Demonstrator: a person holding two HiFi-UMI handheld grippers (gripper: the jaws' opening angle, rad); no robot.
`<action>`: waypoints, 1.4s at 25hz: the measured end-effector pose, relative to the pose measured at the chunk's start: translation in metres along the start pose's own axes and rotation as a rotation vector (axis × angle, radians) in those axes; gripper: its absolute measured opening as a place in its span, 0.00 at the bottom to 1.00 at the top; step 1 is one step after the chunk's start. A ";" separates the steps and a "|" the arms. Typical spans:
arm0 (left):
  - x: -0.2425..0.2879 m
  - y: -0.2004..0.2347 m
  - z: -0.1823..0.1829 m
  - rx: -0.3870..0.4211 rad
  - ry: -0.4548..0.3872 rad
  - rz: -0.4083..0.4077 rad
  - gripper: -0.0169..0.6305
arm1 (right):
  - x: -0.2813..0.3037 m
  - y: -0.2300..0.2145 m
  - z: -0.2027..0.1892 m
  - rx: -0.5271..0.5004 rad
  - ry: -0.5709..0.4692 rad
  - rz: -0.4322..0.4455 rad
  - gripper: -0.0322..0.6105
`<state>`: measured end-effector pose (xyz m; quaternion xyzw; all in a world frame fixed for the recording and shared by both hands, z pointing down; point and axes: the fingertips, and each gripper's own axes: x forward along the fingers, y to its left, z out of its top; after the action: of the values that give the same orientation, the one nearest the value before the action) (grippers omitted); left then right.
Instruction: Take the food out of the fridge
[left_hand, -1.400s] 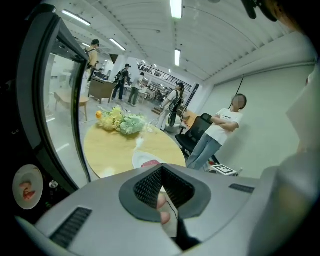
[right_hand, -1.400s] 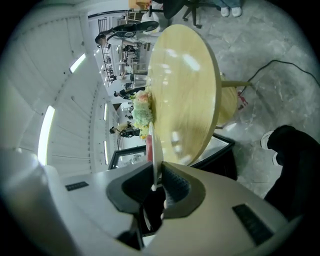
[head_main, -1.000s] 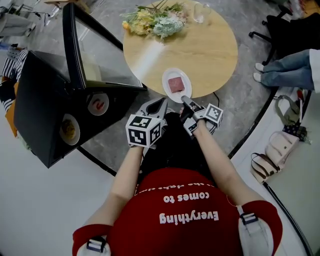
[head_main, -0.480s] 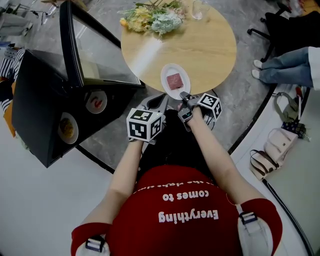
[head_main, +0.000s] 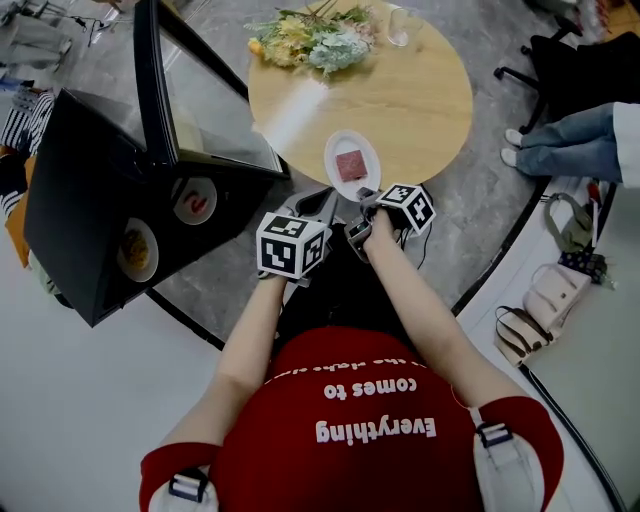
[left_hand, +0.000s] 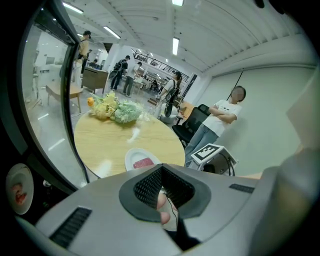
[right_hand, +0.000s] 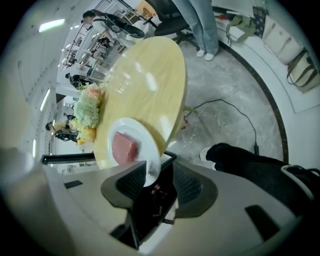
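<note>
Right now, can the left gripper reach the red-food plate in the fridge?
Probably yes: the fridge door stands open, and nothing shows between the left gripper and that plate; its shut jaws need opening first.

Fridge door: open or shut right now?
Open. The glass door is swung wide from the fridge, showing a plate and a second plate of food inside.
</note>
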<state>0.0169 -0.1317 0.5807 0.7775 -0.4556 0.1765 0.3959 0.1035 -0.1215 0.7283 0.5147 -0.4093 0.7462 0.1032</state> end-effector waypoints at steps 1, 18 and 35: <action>-0.002 0.000 0.000 0.001 -0.001 0.002 0.02 | -0.003 -0.003 -0.002 -0.007 -0.004 -0.018 0.28; -0.030 -0.027 0.019 0.044 -0.126 -0.040 0.02 | -0.126 0.096 -0.052 -0.142 0.085 0.776 0.07; -0.103 -0.027 0.024 0.032 -0.300 0.070 0.02 | -0.157 0.158 -0.102 -0.428 0.182 0.916 0.07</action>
<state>-0.0162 -0.0848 0.4884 0.7849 -0.5336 0.0794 0.3046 0.0134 -0.1084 0.5006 0.1831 -0.7257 0.6562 -0.0960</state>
